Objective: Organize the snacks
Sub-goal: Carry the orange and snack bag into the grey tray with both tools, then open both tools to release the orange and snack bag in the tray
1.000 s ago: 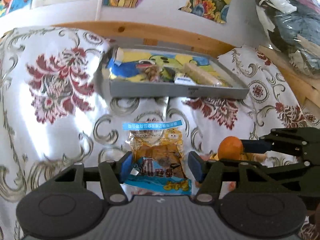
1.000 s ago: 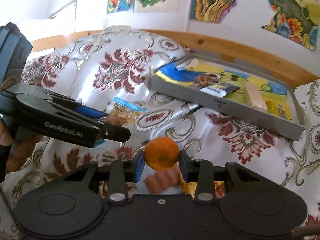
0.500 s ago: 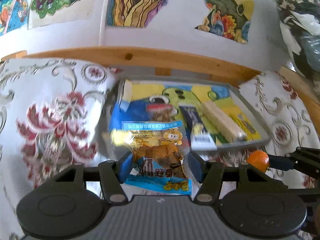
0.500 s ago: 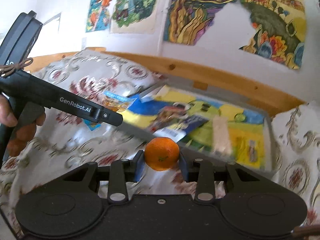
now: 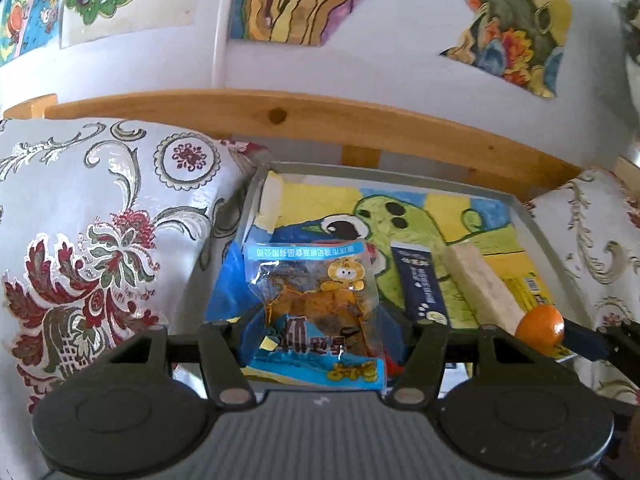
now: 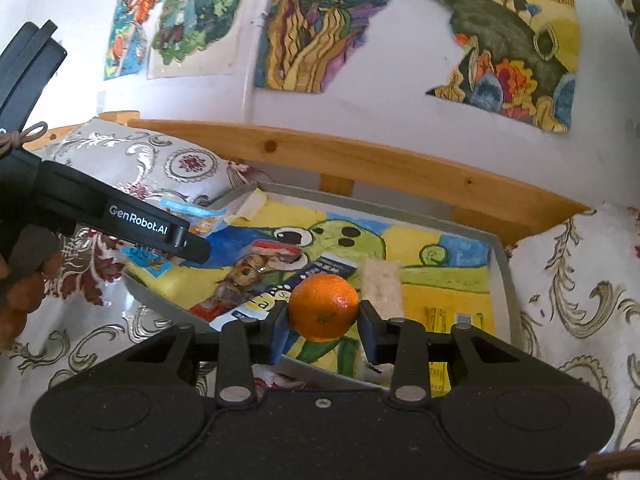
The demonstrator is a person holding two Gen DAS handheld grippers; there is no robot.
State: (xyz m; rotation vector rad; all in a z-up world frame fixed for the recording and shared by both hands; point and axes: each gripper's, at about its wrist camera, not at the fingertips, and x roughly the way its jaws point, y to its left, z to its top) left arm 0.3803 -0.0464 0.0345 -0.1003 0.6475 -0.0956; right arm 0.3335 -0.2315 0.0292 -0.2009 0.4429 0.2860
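Left gripper (image 5: pixel 322 326): closed on packet (image 5: pixel 314 304), held above tray (image 5: pixel 532 226) left end.
Right gripper (image 6: pixel 323 320): clamps orange (image 6: pixel 323 307) over tray's near edge.
Risk: released orange may roll across the tray; thin packet could slip, pinched low.
Unclear: tray front wall hidden behind grippers; height above tray indeterminate.

The snack packet (image 5: pixel 316 308) covers the middle of the left gripper (image 5: pixel 320 336) and part of the tray (image 5: pixel 532 224) floor behind it. In the right wrist view, the tangerine (image 6: pixel 323 307) hides part of a dark blue packet (image 6: pixel 320 270), whose print is too small to read. The wall pictures (image 6: pixel 508 28) are cut off at the top edge.
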